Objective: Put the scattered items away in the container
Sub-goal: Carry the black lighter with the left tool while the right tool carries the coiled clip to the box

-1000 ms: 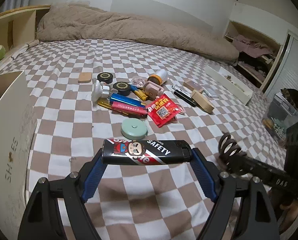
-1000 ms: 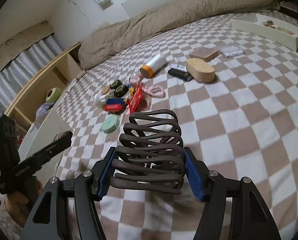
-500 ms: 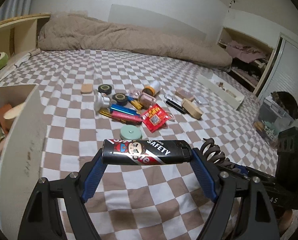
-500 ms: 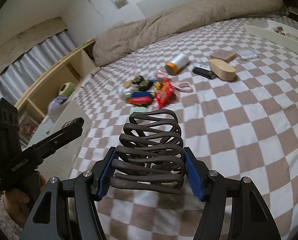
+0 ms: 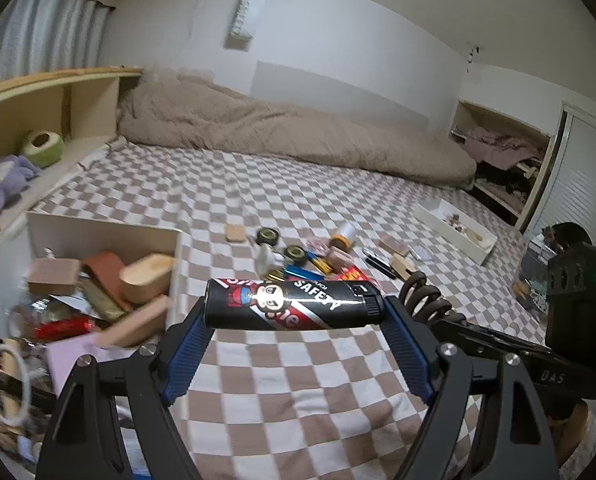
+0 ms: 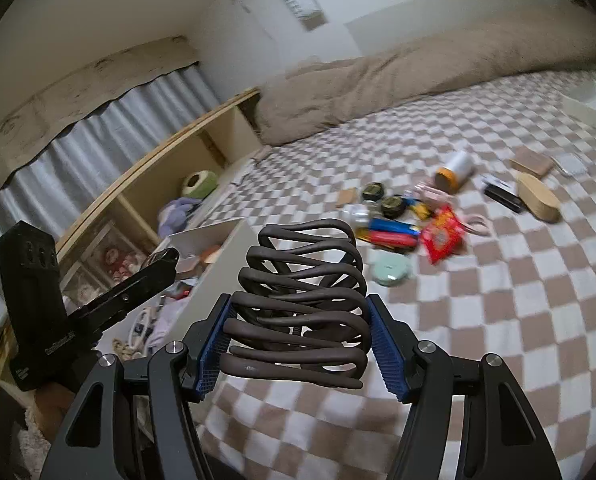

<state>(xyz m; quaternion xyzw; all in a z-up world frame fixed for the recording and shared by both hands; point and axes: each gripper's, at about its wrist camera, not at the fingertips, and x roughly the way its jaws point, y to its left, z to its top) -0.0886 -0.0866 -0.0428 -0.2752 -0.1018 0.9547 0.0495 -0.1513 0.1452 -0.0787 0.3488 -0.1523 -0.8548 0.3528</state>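
My left gripper [image 5: 294,320] is shut on a black lighter [image 5: 290,305] with a cartoon print, held crosswise above the checked bedspread. To its left stands the white storage box [image 5: 102,229], open and filled with several items. My right gripper [image 6: 298,336] is shut on a dark brown wavy hair claw [image 6: 302,300]; the claw [image 5: 422,298] also shows at the right of the left wrist view. The box [image 6: 222,264] lies left of and beyond the claw. Scattered items [image 6: 410,216] remain mid-bed: a red snack packet [image 6: 442,236], a mint round case [image 6: 390,272], a white bottle [image 6: 456,170].
A beige duvet [image 5: 282,136] is bunched at the bed's far end. A wooden shelf [image 5: 38,120] runs along the left side. A long white tray [image 5: 454,232] lies at the bed's right edge. A wooden oval box [image 6: 538,196] sits right of the pile.
Both grippers rose and swung left, still holding the lighter and the claw. The white box has come into view with its contents visible; the pile of items looks farther off.
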